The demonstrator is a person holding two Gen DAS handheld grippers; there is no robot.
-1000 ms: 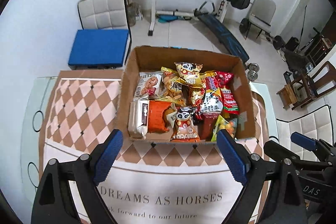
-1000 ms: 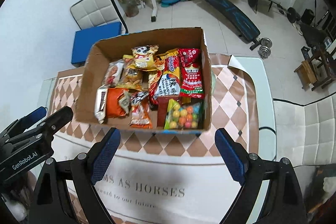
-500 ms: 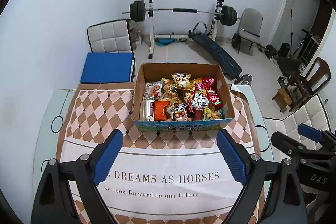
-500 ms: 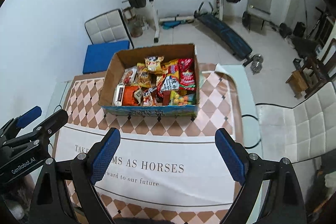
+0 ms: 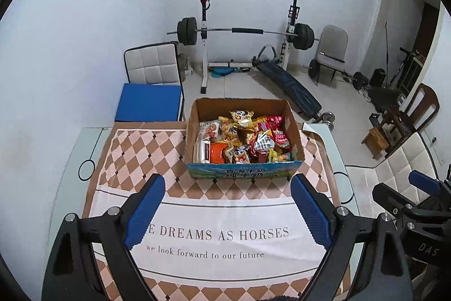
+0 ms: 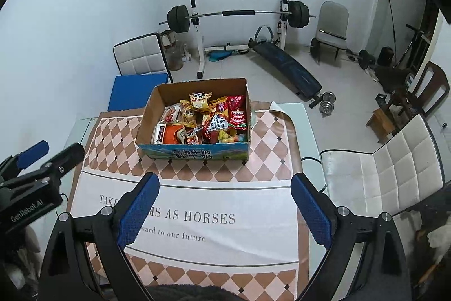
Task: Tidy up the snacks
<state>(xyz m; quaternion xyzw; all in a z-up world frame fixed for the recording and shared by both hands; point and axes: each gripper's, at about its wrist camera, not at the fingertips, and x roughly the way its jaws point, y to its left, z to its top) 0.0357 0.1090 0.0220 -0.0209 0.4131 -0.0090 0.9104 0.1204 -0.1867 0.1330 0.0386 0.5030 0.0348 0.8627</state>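
Observation:
An open cardboard box point(image 5: 244, 173) stands at the far side of the table, packed with several snack packets such as an orange pack point(image 5: 217, 152) and a red pack point(image 5: 281, 138). It also shows in the right wrist view point(image 6: 194, 153). My left gripper point(image 5: 227, 212) is open and empty, held well back from the box above the tablecloth. My right gripper point(image 6: 224, 210) is open and empty, also back from the box. Each gripper shows at the edge of the other's view.
The table point(image 5: 76, 154) carries a checked cloth with printed words point(image 5: 220, 234). A blue-seated chair point(image 5: 149, 100) stands behind it and a white padded chair point(image 6: 389, 168) at its right. A barbell rack point(image 5: 242, 33) and bench stand on the floor beyond.
Both grippers have pulled back and up from just over the box. The box now looks smaller and farther away. Both stay open and empty.

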